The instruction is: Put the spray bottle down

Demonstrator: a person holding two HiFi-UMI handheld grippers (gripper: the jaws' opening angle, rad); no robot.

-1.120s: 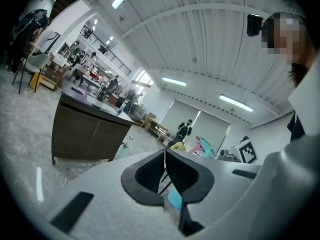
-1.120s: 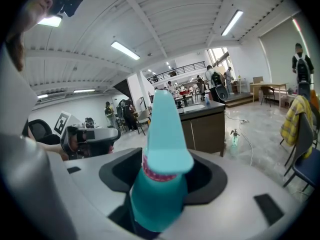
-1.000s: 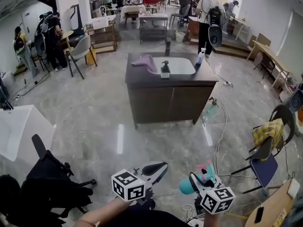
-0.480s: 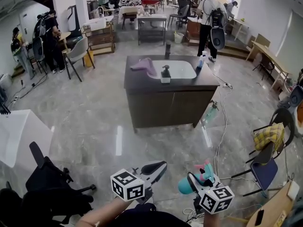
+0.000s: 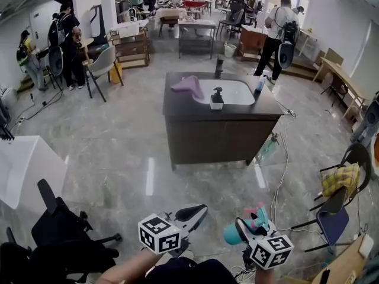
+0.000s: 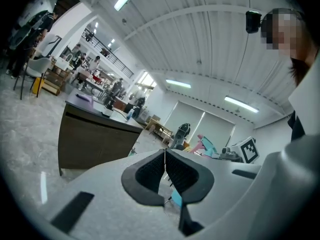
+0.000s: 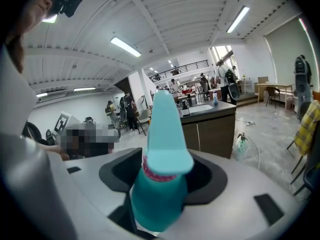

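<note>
A teal spray bottle (image 7: 159, 184) with a light blue trigger head and a pink collar stands up between the jaws of my right gripper (image 7: 162, 176), which is shut on it. In the head view the same bottle (image 5: 246, 226) shows at the bottom right, held low and close to my body by the right gripper (image 5: 244, 232). My left gripper (image 5: 192, 212) sits just left of it, jaws pressed together with nothing between them; the left gripper view shows its dark pads (image 6: 165, 174) touching. The spray bottle (image 6: 206, 147) shows there to the right.
A dark cabinet with a white sink (image 5: 221, 93) stands a few metres ahead, carrying a purple cloth (image 5: 189, 85), a soap dispenser (image 5: 217, 99) and a bottle (image 5: 260, 85). A black office chair (image 5: 62, 232) is at my left, chairs (image 5: 337, 200) at my right, cables (image 5: 277, 182) on the floor. People stand behind.
The view has shifted, so the sink cabinet sits slightly further right and nearer. Both grippers keep their place at the bottom of the view, and the right one still holds the bottle.
</note>
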